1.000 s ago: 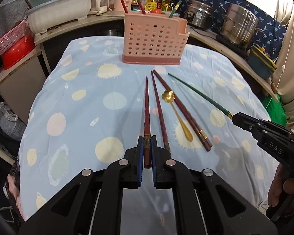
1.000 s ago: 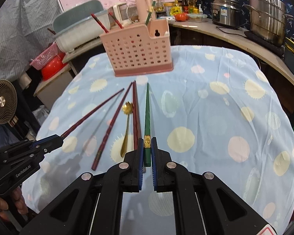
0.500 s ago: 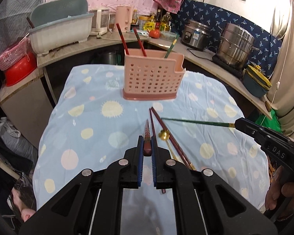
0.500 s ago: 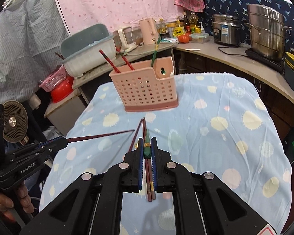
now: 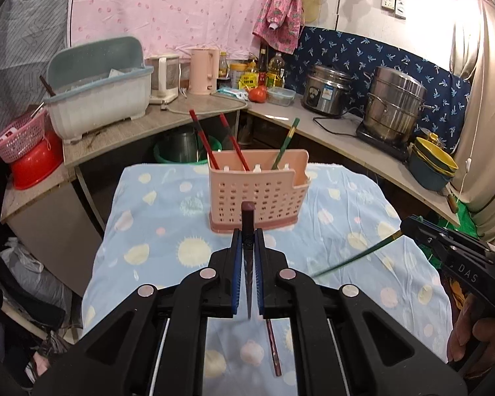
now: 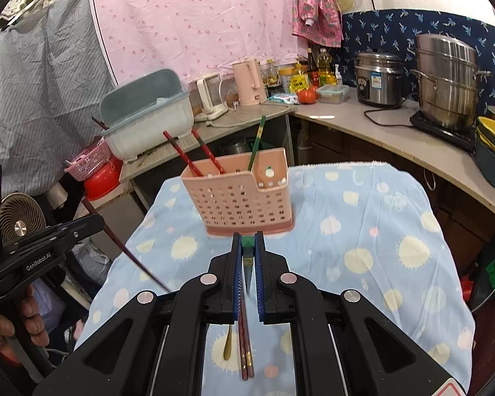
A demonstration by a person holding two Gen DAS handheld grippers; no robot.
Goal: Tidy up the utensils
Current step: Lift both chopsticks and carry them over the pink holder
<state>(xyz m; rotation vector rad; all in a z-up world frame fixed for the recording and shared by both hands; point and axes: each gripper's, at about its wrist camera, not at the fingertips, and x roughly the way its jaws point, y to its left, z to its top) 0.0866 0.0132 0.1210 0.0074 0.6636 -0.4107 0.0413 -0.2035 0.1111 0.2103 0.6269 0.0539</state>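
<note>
While basket (image 6: 239, 198) holds three chopsticks, each tongs grips one.

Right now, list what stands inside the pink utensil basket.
Pink utensil basket: two red chopsticks lean left, one green chopstick stands further right. Its perforated wall hides their lower ends and anything lying low.

Perforated pink plastic caddy (image 5: 257, 194) on wrinkled matt cotton tablecloth (image 5: 155, 231); shiny steel pots (image 5: 394, 112).

In the pink basket (image 6: 239, 198): 2 red chopsticks (image 6: 181, 156) and 1 green chopstick (image 6: 257, 142). Each of 2 tongs holds 1 more: dark red (image 5: 248, 217), green (image 6: 247, 242). On the desk (image 6: 363, 231): 2 chopsticks (image 6: 246, 346), 1 gold spoon (image 6: 228, 343).
</note>
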